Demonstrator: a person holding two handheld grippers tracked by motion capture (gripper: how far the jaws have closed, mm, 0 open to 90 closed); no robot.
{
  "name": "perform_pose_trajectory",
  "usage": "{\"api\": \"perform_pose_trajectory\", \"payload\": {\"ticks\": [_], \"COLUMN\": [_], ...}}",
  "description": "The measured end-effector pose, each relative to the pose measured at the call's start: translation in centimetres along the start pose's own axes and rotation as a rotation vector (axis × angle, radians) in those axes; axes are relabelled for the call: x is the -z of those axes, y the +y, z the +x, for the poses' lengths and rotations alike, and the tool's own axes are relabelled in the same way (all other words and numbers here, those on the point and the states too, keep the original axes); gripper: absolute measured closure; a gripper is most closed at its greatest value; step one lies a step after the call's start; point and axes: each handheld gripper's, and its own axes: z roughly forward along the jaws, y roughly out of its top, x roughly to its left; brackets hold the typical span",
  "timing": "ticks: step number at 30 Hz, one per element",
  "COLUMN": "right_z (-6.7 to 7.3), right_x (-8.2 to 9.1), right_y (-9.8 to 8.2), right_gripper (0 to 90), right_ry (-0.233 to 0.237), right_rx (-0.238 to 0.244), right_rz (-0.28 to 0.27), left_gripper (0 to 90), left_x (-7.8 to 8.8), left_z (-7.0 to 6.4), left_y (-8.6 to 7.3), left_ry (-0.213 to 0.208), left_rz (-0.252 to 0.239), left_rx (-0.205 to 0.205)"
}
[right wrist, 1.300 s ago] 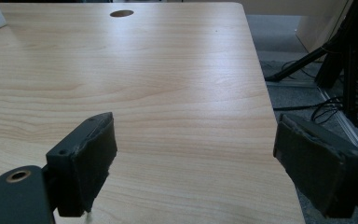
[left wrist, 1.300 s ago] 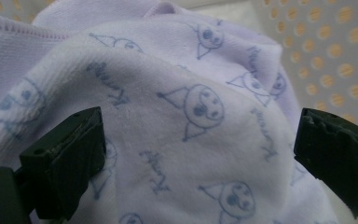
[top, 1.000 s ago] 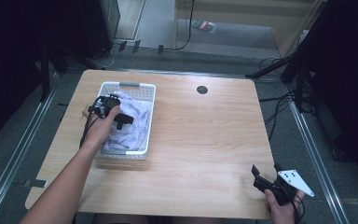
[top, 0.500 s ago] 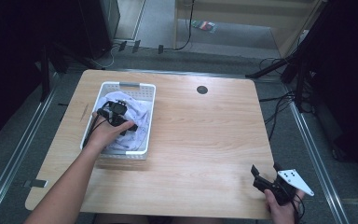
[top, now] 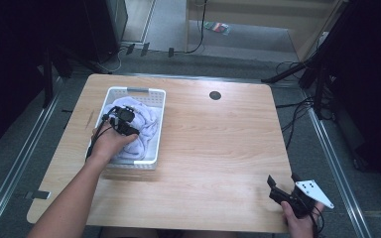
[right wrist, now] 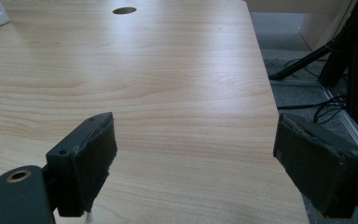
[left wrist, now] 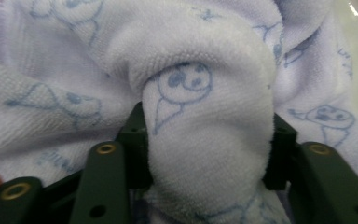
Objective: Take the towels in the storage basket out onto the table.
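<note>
A white towel (top: 146,125) printed with blue cartoon figures lies bunched in a white plastic basket (top: 135,90) on the left half of the wooden table (top: 218,148). My left gripper (top: 124,119) is down in the basket, and its jaws press on both sides of a thick fold of the towel (left wrist: 205,93). In the left gripper view that fold bulges up between the left gripper (left wrist: 209,149) pads. My right gripper (top: 284,184) rests open at the table's near right corner. In its own view the right gripper (right wrist: 196,154) has bare wood between its jaws.
A dark round cable hole (top: 215,95) sits near the table's far edge, and the right gripper view shows the cable hole (right wrist: 124,10) too. Cables and stand legs (top: 302,74) lie on the floor off the right side. Bare tabletop stretches between the basket and the right gripper.
My left hand has shifted slightly right and toward me inside the basket and settled onto the towel. The right gripper has stayed where it was.
</note>
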Motion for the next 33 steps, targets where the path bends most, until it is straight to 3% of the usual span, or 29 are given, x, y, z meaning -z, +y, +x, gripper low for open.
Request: {"api": "perform_pose_trajectory", "payload": {"ticks": [3, 5, 10, 21, 33], "right_z": [0.0, 0.0, -0.1, -0.1, -0.1], "right_x": [0.0, 0.0, 0.0, 0.0, 0.0], "right_y": [0.0, 0.0, 0.0, 0.0, 0.0], "right_gripper": [13.3, 13.3, 13.3, 13.3, 13.3], "right_ry": [-0.001, -0.002, -0.003, -0.004, -0.006], "right_rx": [-0.002, -0.004, -0.005, -0.005, -0.005], "right_rz": [-0.002, -0.001, 0.0, -0.001, -0.001], "left_gripper": [58.4, 59.8, 60.8, 60.6, 60.1], "left_x": [0.1, 0.6, 1.3, 3.9, 7.4], "left_z": [0.2, 0.7, 1.0, 1.4, 1.6], "left_y": [0.1, 0.4, 0.7, 1.3, 2.2], "left_ry": [-0.009, -0.06, -0.081, -0.101, -0.111], "left_rz": [0.004, 0.032, 0.036, -0.02, -0.08], "left_rx": [0.005, 0.036, 0.038, 0.058, 0.047]}}
